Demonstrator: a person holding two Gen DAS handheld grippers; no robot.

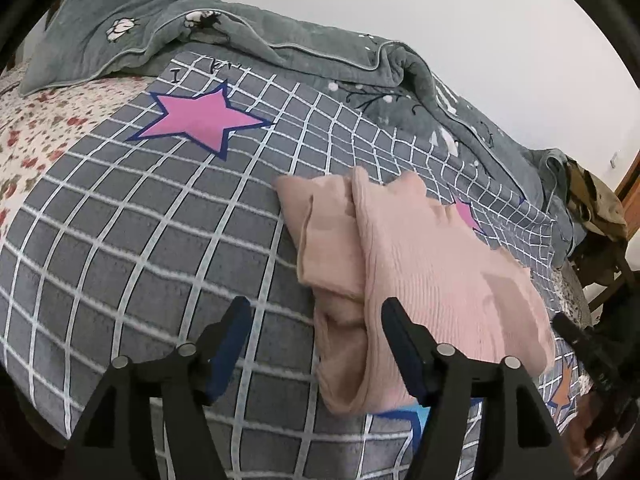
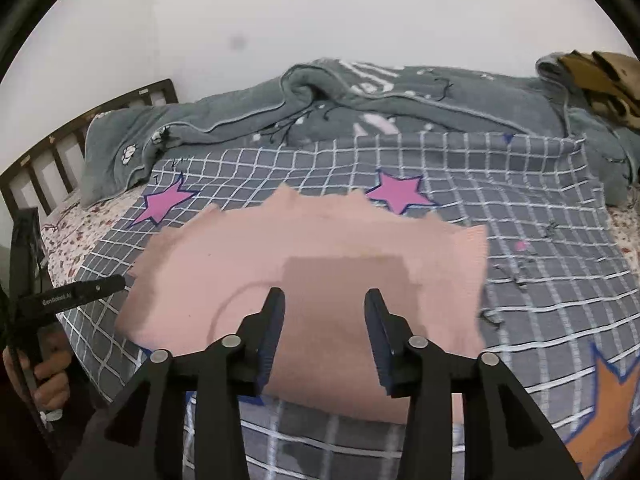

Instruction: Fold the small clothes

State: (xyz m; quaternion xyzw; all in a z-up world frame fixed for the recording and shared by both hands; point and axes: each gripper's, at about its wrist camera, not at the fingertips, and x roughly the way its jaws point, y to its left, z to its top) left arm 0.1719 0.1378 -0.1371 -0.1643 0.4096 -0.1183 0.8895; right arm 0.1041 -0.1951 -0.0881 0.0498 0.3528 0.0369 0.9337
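Note:
A small pink ribbed garment (image 1: 432, 264) lies partly folded on a grey checked blanket with pink stars (image 1: 140, 232). My left gripper (image 1: 316, 312) is open and empty, just above the garment's near left edge. In the right wrist view the garment (image 2: 248, 264) lies spread flat, with a darker square patch near its middle. My right gripper (image 2: 324, 304) is open and empty, low over the garment's near edge. The left gripper (image 2: 80, 292) shows at the left of the right wrist view, and the right gripper (image 1: 588, 344) at the right of the left wrist view.
A rumpled grey-green quilt (image 2: 360, 100) lies along the back of the bed by the white wall. A floral sheet (image 1: 36, 136) shows to the left. A dark wooden headboard (image 2: 60, 152) stands at far left. Brown clothing (image 2: 604, 80) is piled at far right.

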